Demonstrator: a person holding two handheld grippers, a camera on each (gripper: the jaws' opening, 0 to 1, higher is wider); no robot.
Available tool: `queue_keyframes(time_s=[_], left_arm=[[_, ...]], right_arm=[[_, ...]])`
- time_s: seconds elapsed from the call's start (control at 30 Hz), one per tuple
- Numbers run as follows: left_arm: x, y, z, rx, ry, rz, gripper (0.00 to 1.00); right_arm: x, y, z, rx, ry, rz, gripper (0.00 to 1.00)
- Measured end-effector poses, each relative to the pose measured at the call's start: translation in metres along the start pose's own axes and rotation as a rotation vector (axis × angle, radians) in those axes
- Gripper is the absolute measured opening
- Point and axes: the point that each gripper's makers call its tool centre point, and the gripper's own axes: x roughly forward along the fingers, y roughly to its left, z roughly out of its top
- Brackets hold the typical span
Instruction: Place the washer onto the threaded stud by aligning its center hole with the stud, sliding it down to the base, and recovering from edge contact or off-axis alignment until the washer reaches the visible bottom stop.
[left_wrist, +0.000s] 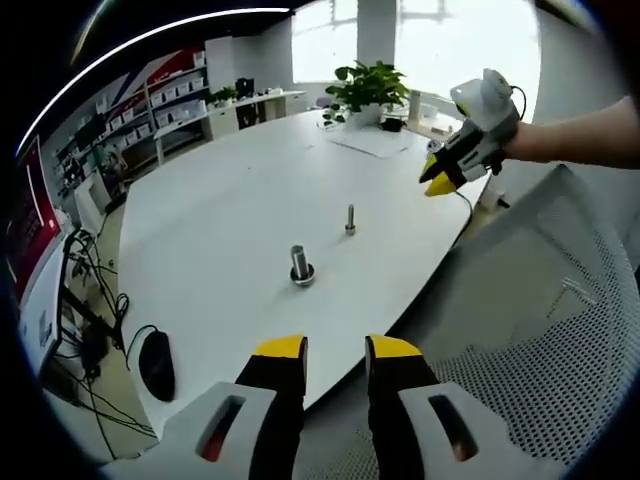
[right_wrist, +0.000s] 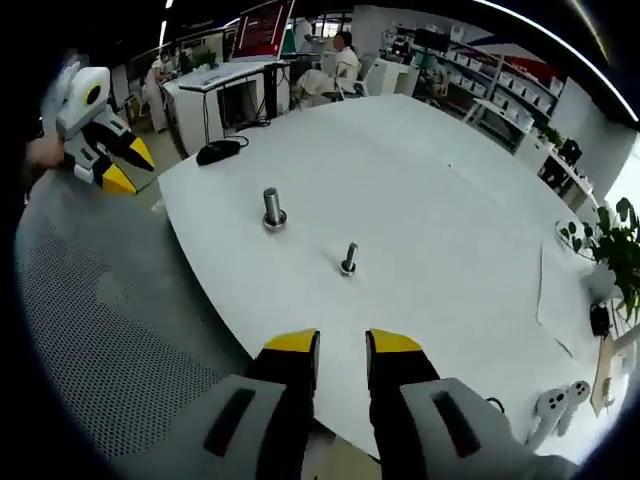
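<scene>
- The left gripper (left_wrist: 335, 347) hovers off the edge of the white table (left_wrist: 230, 210), jaws apart and empty.
- The right gripper (right_wrist: 343, 342) does the same, jaws parted, nothing between them.
- A threaded stud (right_wrist: 348, 259) stands upright mid-table, near a thicker metal cylinder (right_wrist: 272, 208) on a base.
- I cannot make out the washer.

At frame centre, the threaded stud (left_wrist: 350, 219) is too small to show any threads; whether a washer rings its base is unclear.
</scene>
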Motion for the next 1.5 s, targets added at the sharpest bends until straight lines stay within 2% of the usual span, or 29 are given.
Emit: queue_keyframes(time_s=[0.1,0.23,0.37,0.47,0.53,0.6,0.7,0.87,1.07,1.13,1.33,1.5], left_arm=[[0.000,0.000,0.001,0.000,-0.004,0.000,0.21],[-0.001,0.000,0.002,-0.003,-0.011,0.001,0.21],[-0.002,0.001,0.005,-0.011,-0.031,0.001,0.21],[-0.003,-0.002,0.006,-0.012,-0.037,-0.012,0.21],[-0.004,-0.003,0.010,-0.006,-0.052,-0.013,0.21],[-0.004,-0.002,0.011,-0.006,-0.056,-0.012,0.21],[-0.005,-0.002,0.012,-0.012,-0.067,-0.010,0.22],[-0.007,-0.002,0.018,-0.012,-0.096,-0.004,0.22],[-0.005,-0.004,0.018,-0.018,-0.096,-0.010,0.22],[-0.005,-0.004,0.018,-0.017,-0.094,-0.011,0.22],[-0.004,-0.005,0.017,-0.020,-0.088,-0.015,0.22],[-0.005,-0.005,0.017,-0.024,-0.090,-0.014,0.23]], right_arm=[[-0.016,0.006,0.009,0.027,-0.066,-0.008,0.23],[-0.034,0.007,0.008,0.041,-0.090,-0.030,0.23],[-0.044,0.007,0.014,0.114,-0.149,-0.043,0.23],[-0.050,0.015,0.021,0.191,-0.194,-0.035,0.25],[-0.053,0.022,0.026,0.188,-0.225,-0.039,0.25],[-0.052,0.031,0.028,0.173,-0.229,-0.038,0.25],[-0.049,0.030,0.023,0.105,-0.206,-0.079,0.25],[-0.050,0.022,0.029,0.095,-0.260,-0.116,0.26],[-0.052,0.017,0.026,0.166,-0.283,-0.107,0.28],[-0.052,0.020,0.028,0.193,-0.300,-0.083,0.29],[-0.050,0.023,0.026,0.198,-0.297,-0.062,0.30],[-0.051,0.015,0.024,0.237,-0.308,-0.087,0.31]])
